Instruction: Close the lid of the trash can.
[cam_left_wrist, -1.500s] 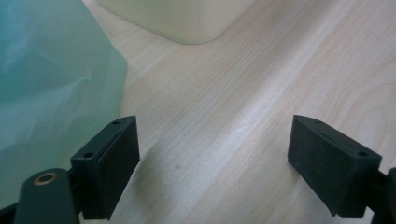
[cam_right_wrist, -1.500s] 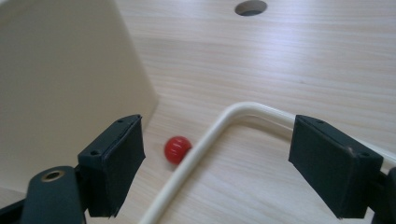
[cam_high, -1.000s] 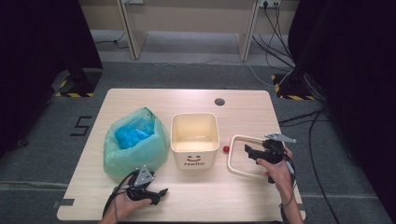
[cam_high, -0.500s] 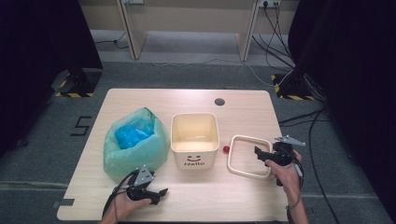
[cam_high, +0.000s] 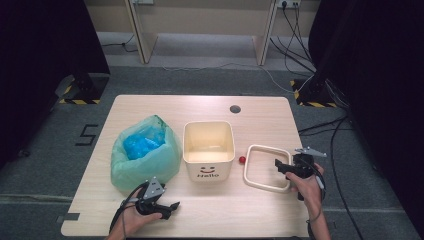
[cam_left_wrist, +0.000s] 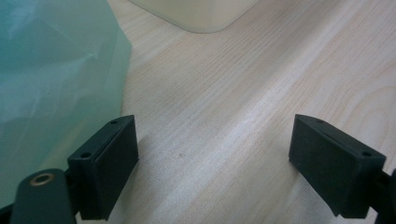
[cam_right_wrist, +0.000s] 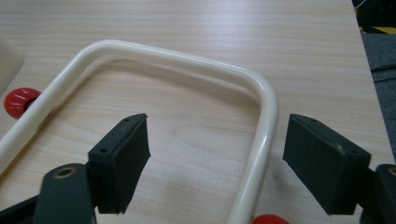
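Right hand (cam_high: 306, 184) comes in from the bottom edge, right tool (cam_high: 281, 166) held level over the right side of the cream frame (cam_high: 263, 168). Its jaws have just been closing a little but stand wide; the frame's rail passes between them, unpinched. Left tool (cam_high: 171, 206) rests low on the worktop (cam_high: 260, 120) near the front edge, jaws wide and empty, just beside the green bag (cam_high: 145, 155).

The right gripper view shows a red piece (cam_right_wrist: 18, 101) outside the frame's far corner and another at the bottom edge. The high view shows the frame lying flat right of the cream bin (cam_high: 208, 149): a rounded-corner, glossy, open loop.
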